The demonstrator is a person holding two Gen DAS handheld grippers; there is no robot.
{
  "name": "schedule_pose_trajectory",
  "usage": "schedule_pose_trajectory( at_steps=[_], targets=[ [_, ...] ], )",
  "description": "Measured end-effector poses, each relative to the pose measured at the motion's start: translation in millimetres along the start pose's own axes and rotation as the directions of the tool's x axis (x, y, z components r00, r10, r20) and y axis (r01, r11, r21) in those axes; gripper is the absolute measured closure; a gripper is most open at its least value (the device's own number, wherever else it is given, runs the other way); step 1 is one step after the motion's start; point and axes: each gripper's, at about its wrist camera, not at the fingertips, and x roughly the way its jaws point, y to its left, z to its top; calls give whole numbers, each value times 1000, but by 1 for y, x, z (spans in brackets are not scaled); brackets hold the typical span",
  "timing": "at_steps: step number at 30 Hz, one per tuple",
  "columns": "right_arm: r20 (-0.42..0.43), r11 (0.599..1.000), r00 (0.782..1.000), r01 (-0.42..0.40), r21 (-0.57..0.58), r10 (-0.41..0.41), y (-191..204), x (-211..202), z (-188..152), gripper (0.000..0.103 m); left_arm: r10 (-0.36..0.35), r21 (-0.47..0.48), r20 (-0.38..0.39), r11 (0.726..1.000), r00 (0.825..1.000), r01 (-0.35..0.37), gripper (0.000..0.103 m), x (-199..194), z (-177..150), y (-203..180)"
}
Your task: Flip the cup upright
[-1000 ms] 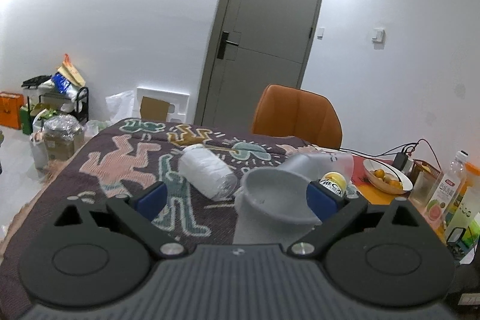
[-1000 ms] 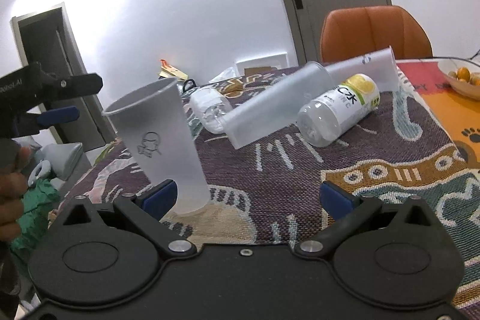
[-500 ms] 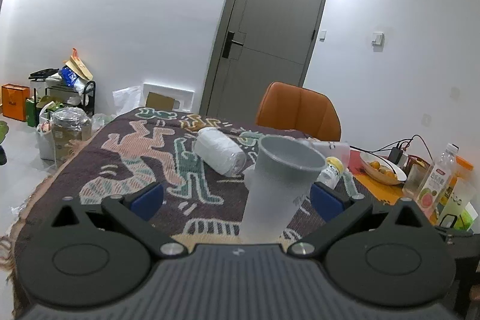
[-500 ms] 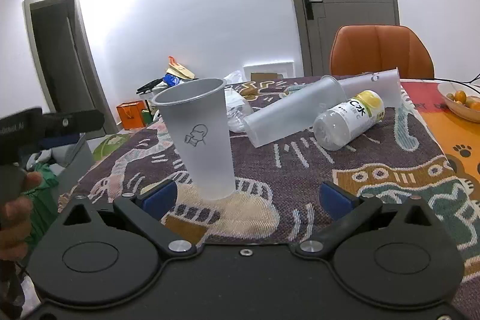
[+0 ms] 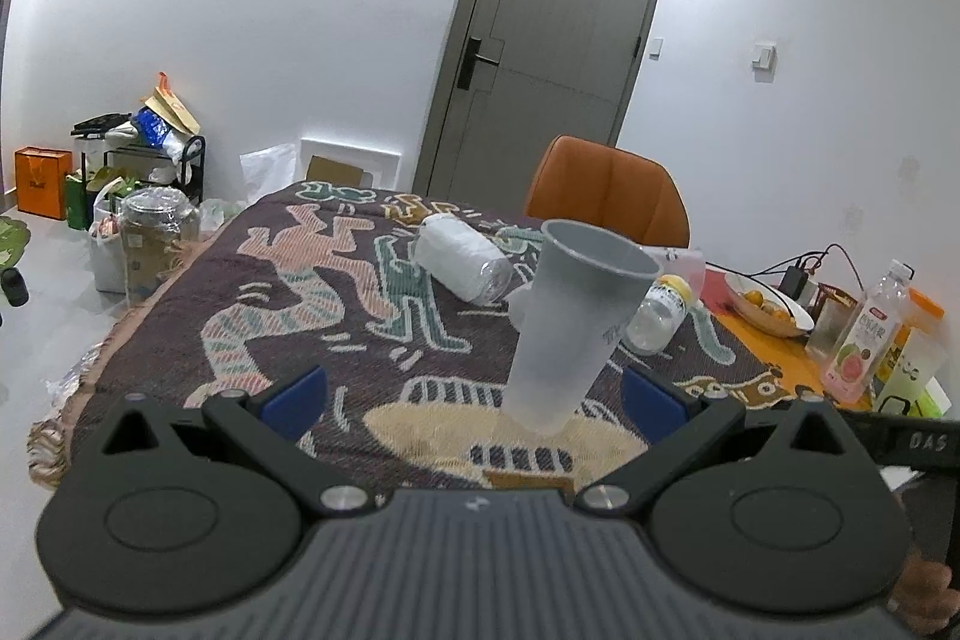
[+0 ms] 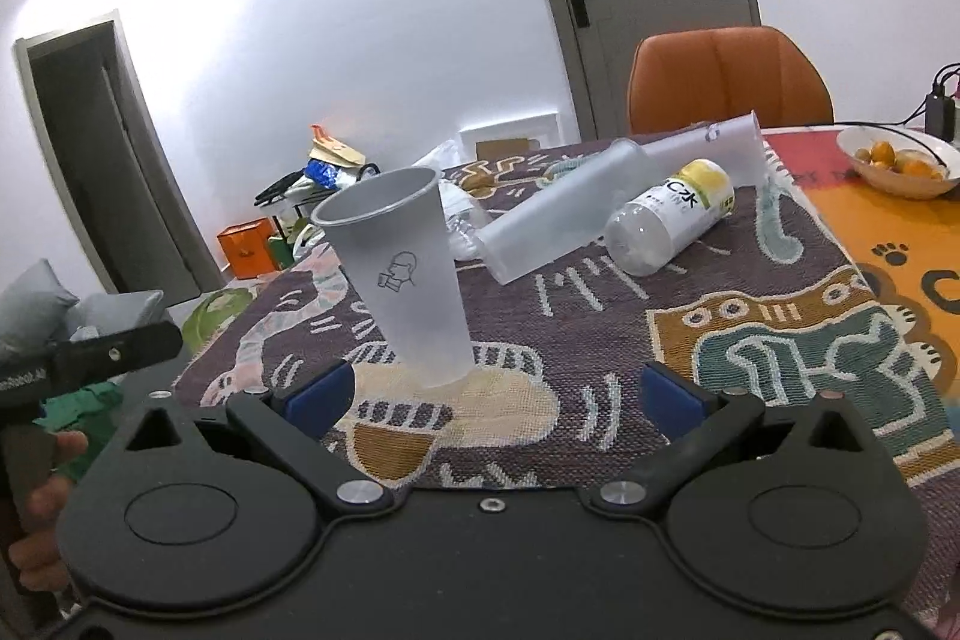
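Frosted translucent plastic cup [image 5: 570, 334] now stands mouth-up on the patterned-cloth bench [image 5: 336, 316]; left hand-held gripper [image 5: 474, 394] has backed off, spread, like the right hand-held gripper [image 6: 486, 394]. Flip looks done.

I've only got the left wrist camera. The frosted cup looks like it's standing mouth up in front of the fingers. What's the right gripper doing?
Observer: The right gripper is open and holds nothing. The cup stands on the cloth just ahead of it, nearer its left finger.
Operator: Any marking on the cup? I only get a faint smudge.
Observer: Yes, a small line drawing of a face, on the side toward the right camera.
Operator: The cup hides what's behind it. What's there?
Observer: A stack of frosted cups lying on its side, with a bottle lying beside it.
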Motion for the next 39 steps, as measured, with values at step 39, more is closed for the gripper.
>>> schedule_pose_trajectory(
  at_steps=[39],
  targets=[
    [14,996,1000,-8,-86,9,28,-9,-1,0,31,118,-41,993,999,-25,0,-14,-11,-13]
  ],
)
